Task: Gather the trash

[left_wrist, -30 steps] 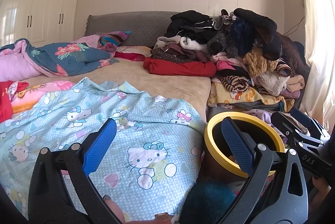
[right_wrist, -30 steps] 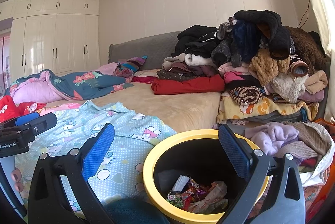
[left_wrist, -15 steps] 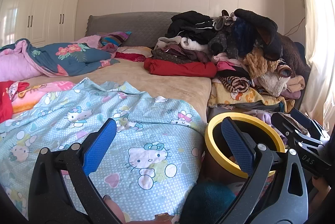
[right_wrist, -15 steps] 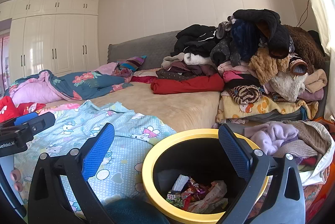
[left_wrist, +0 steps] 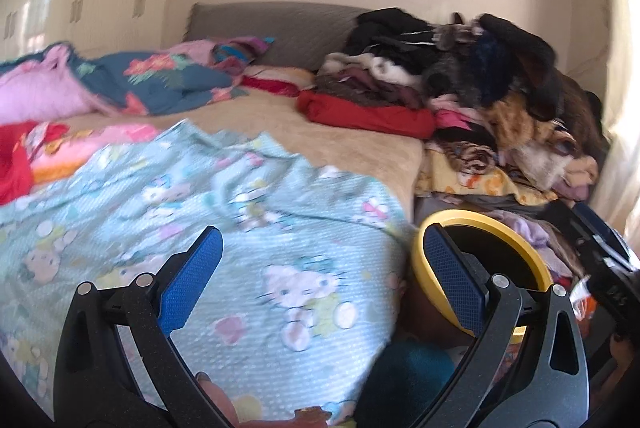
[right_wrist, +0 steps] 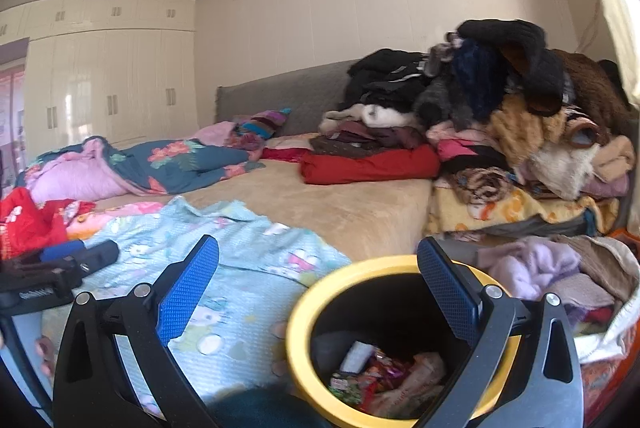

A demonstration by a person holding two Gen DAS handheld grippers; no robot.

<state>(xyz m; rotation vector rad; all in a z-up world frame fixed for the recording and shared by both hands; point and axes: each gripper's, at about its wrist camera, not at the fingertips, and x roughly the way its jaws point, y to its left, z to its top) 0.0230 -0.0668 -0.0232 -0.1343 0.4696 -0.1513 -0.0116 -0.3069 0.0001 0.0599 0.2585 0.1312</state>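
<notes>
The round black bin with a yellow rim (right_wrist: 394, 344) stands near, just right of the bed's edge, and already holds crumpled snack wrappers and paper (right_wrist: 380, 374), so part of the collecting looks done. No loose trash shows on the pale blue cartoon-cat printed sheet (left_wrist: 240, 228). The left gripper (left_wrist: 320, 280) and right gripper (right_wrist: 318, 286) both gape wide, holding nothing. Lettering on each gripper's body is too blurred to read

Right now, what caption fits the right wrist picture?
Open right gripper above the yellow-rimmed bin of wrappers beside the bed.
</notes>
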